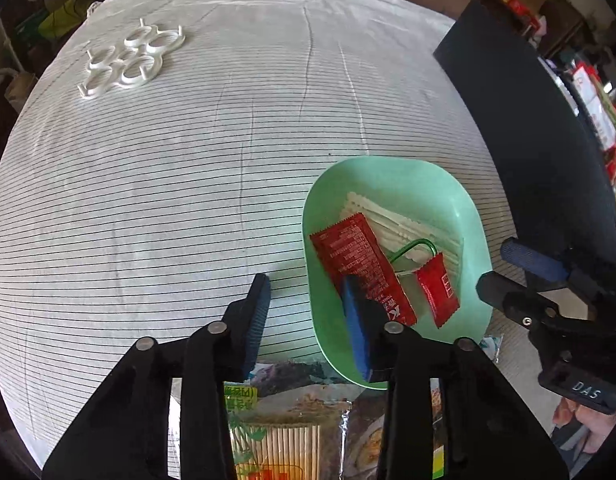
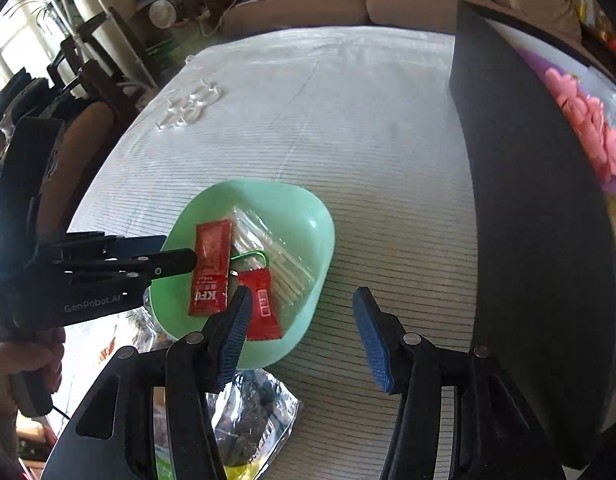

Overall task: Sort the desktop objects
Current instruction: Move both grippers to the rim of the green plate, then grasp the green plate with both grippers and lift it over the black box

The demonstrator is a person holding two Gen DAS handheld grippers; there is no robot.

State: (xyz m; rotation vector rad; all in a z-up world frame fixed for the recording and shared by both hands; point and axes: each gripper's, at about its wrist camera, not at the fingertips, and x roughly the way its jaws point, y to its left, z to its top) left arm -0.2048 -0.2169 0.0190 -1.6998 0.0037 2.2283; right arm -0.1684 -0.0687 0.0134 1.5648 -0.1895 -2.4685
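Green bowl (image 1: pixel 392 184) sits on the striped cloth (image 1: pixel 167 184), holding two red sauce packets (image 1: pixel 358 256), clear-wrapped sticks and a green clip. The left gripper (image 1: pixel 308 316) straddles the bowl's rim, jaws narrowly apart and gripping nothing; the right gripper (image 1: pixel 504 266) reads "DAS".

From the right wrist, the larger packet (image 2: pixel 209 268) reads "KFC", the left gripper (image 2: pixel 175 254) "GenRobot.AI"; the right gripper (image 2: pixel 301 332) gapes empty beside the bowl (image 2: pixel 308 216).

The long red sauce packet (image 2: pixel 210 267) in the green bowl (image 2: pixel 316 216) says "KFC" in white letters, just beyond the right gripper's (image 2: pixel 303 336) jaws. The left gripper (image 2: pixel 91 276) body says "GenRobot.AI". The right gripper's side reads "DAS". Other print is too small.
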